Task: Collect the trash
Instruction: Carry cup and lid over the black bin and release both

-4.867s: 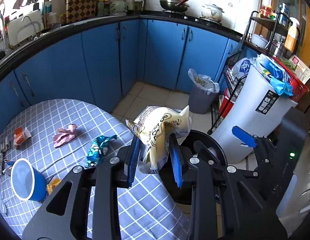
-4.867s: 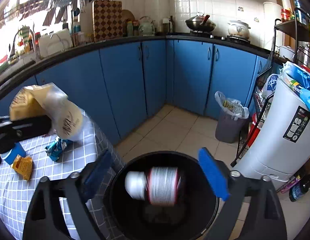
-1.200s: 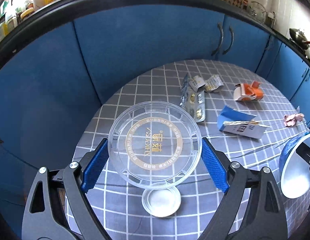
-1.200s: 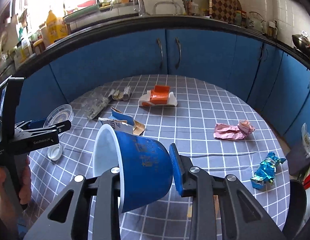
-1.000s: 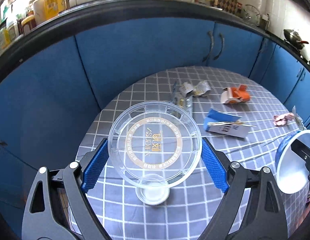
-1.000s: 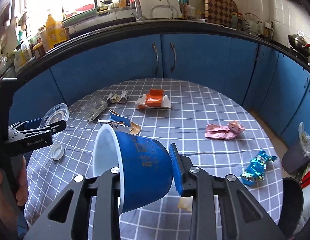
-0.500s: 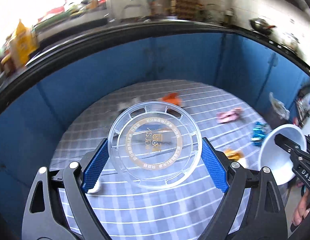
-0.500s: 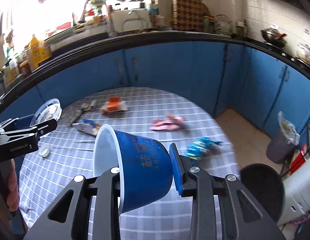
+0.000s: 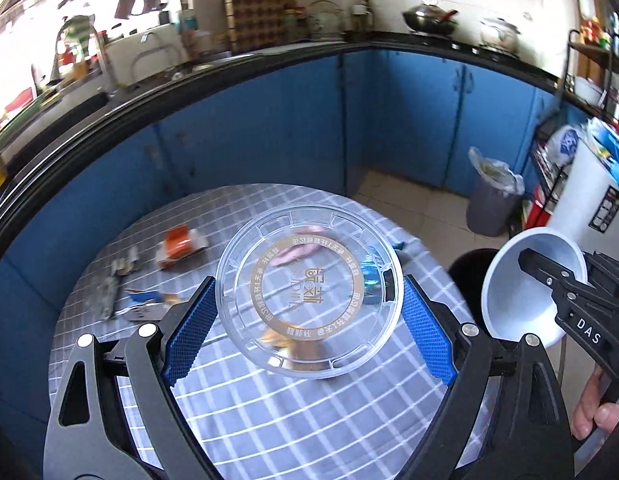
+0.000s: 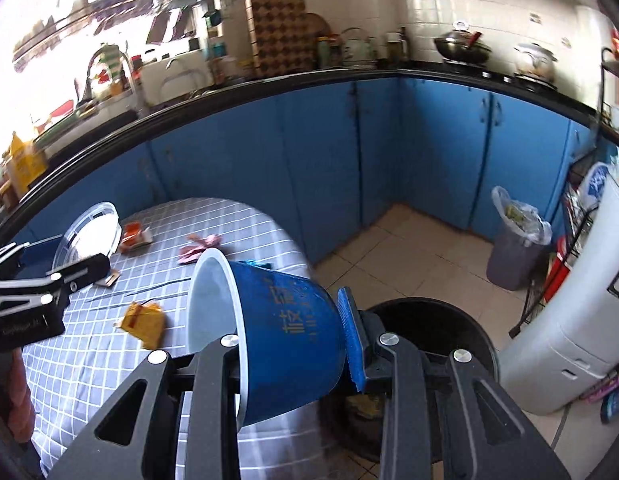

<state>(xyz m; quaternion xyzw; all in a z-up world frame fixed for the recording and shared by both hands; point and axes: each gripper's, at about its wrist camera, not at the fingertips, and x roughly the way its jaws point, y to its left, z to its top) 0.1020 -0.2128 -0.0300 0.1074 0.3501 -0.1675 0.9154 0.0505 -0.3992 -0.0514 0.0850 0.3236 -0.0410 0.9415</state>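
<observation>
My left gripper (image 9: 307, 320) is shut on a clear round plastic lid (image 9: 309, 292) with a gold ring of print, held above the checked table (image 9: 269, 400). My right gripper (image 10: 293, 344) is shut on a blue paper bowl (image 10: 285, 332) with a white inside, held on its side at the table's right edge above a black bin (image 10: 449, 328). The bowl (image 9: 529, 284) and bin (image 9: 469, 268) also show at the right of the left wrist view. The lid (image 10: 89, 232) shows at the left of the right wrist view.
On the table lie an orange-white carton (image 9: 181, 246), a pink wrapper (image 10: 197, 248), a yellow wrapper (image 10: 143, 320), a blue foil wrapper (image 9: 369, 276) and blister packs (image 9: 109, 296). A grey lined bin (image 10: 517, 248), a white appliance (image 10: 581, 320) and blue cabinets (image 10: 389, 152) stand around.
Both grippers have swung right with their loads, from over the table toward its right edge. The black bin now lies under the right gripper. Grips are unchanged.
</observation>
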